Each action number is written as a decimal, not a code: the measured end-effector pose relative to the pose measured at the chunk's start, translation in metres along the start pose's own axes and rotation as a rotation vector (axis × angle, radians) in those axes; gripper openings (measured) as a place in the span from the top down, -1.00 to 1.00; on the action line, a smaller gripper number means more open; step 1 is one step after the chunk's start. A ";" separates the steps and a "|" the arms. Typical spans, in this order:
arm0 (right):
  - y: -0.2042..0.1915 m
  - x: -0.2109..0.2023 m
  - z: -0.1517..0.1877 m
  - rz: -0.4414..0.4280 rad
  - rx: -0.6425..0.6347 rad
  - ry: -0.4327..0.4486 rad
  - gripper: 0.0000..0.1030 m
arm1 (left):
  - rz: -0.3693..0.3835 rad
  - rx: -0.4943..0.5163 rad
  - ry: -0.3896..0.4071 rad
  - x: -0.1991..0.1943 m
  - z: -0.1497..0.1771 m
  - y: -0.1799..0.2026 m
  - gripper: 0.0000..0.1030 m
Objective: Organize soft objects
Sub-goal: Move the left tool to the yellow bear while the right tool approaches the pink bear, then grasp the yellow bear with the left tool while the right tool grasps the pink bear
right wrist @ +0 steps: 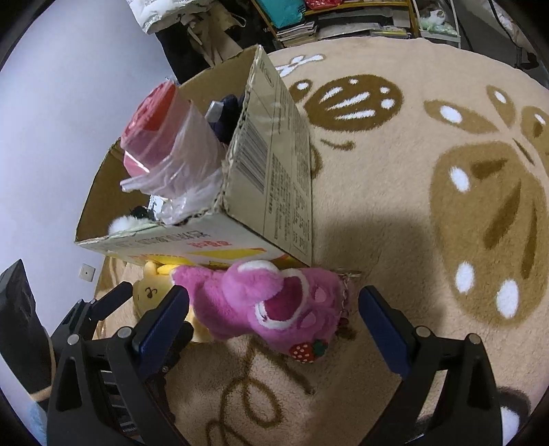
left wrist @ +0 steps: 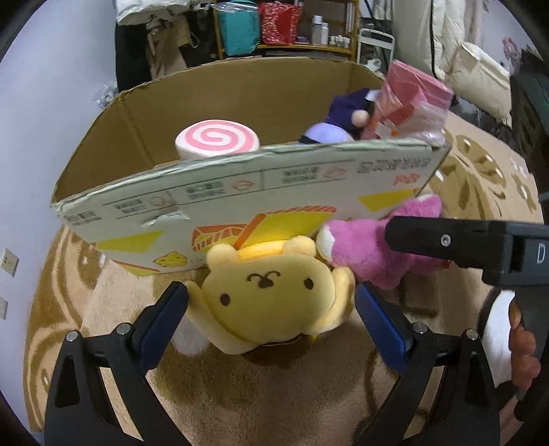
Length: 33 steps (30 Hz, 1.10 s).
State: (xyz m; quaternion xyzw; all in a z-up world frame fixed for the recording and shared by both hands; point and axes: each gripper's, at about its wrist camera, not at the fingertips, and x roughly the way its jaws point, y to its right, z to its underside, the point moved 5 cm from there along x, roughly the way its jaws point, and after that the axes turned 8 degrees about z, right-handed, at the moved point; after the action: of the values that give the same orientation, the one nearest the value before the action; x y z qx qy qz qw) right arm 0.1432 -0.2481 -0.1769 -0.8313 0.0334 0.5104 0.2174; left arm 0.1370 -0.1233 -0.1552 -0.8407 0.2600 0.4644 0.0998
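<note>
A yellow plush dog (left wrist: 274,308) lies face up on the carpet against the front of a cardboard box (left wrist: 240,164). My left gripper (left wrist: 271,291) is open, its blue pads on either side of the dog. Beside it a pink plush bear (right wrist: 274,302) with a strawberry tag (right wrist: 303,350) lies at the box's corner (right wrist: 274,164). My right gripper (right wrist: 274,295) is open around the bear, with a clear gap at the right pad. Inside the box are a pink-swirl roll plush (left wrist: 216,139), a purple plush (left wrist: 346,109) and a bagged pink pack (left wrist: 411,92).
The box stands on a beige carpet (right wrist: 411,206) with brown patterns, close to a pale wall (left wrist: 41,120) on the left. Shelves (left wrist: 284,27) and bedding crowd the back. A hand (left wrist: 521,343) holds the right gripper's handle. Open carpet stretches to the right.
</note>
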 end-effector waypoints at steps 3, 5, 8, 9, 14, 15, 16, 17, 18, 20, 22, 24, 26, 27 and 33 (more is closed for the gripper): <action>0.000 0.002 0.000 -0.009 0.009 -0.006 -1.00 | -0.010 0.003 -0.011 0.005 0.001 0.001 -0.89; 0.001 0.003 0.000 -0.011 0.013 -0.008 -1.00 | -0.018 0.003 -0.018 0.007 0.002 0.000 -0.89; 0.003 0.005 -0.001 -0.012 0.014 -0.008 -1.00 | -0.034 0.016 -0.028 0.012 0.003 0.001 -0.89; 0.003 0.007 -0.001 -0.013 0.015 -0.011 -1.00 | -0.042 0.021 -0.033 0.014 0.003 0.001 -0.89; 0.004 0.011 0.000 -0.034 0.024 -0.035 -0.83 | -0.058 0.027 -0.047 0.025 0.003 0.003 -0.89; 0.004 0.012 0.000 -0.035 0.022 -0.036 -0.82 | -0.058 0.025 -0.048 0.026 0.003 0.003 -0.89; 0.003 0.012 0.000 -0.034 0.020 -0.036 -0.82 | -0.057 0.022 -0.051 0.027 0.003 0.003 -0.89; 0.003 0.012 0.000 -0.034 0.020 -0.034 -0.82 | -0.054 0.017 -0.056 0.028 0.002 0.002 -0.89; 0.003 0.013 -0.001 -0.036 0.022 -0.034 -0.82 | -0.051 0.009 -0.063 0.029 0.002 0.001 -0.89; 0.003 0.012 -0.001 -0.041 0.029 -0.034 -0.82 | -0.039 -0.010 -0.072 0.031 0.001 -0.001 -0.91; 0.005 0.012 0.000 -0.048 0.034 -0.034 -0.76 | -0.030 -0.018 -0.078 0.031 0.000 -0.005 -0.91; 0.003 0.012 0.000 -0.064 0.036 -0.036 -0.70 | -0.025 -0.024 -0.081 0.033 -0.003 -0.009 -0.90; 0.004 0.011 -0.001 -0.065 0.034 -0.034 -0.68 | -0.021 -0.027 -0.086 0.034 -0.004 -0.010 -0.89; 0.005 0.011 0.000 -0.067 0.035 -0.034 -0.66 | -0.018 -0.033 -0.091 0.035 -0.004 -0.011 -0.89; 0.010 0.006 -0.002 -0.086 0.062 -0.026 -0.56 | 0.004 -0.064 -0.107 0.041 -0.002 -0.023 -0.88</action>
State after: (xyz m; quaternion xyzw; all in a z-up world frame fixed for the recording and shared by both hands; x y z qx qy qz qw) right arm 0.1445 -0.2572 -0.1851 -0.8183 0.0106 0.5100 0.2651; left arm 0.1686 -0.1191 -0.1903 -0.8170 0.2411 0.5168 0.0858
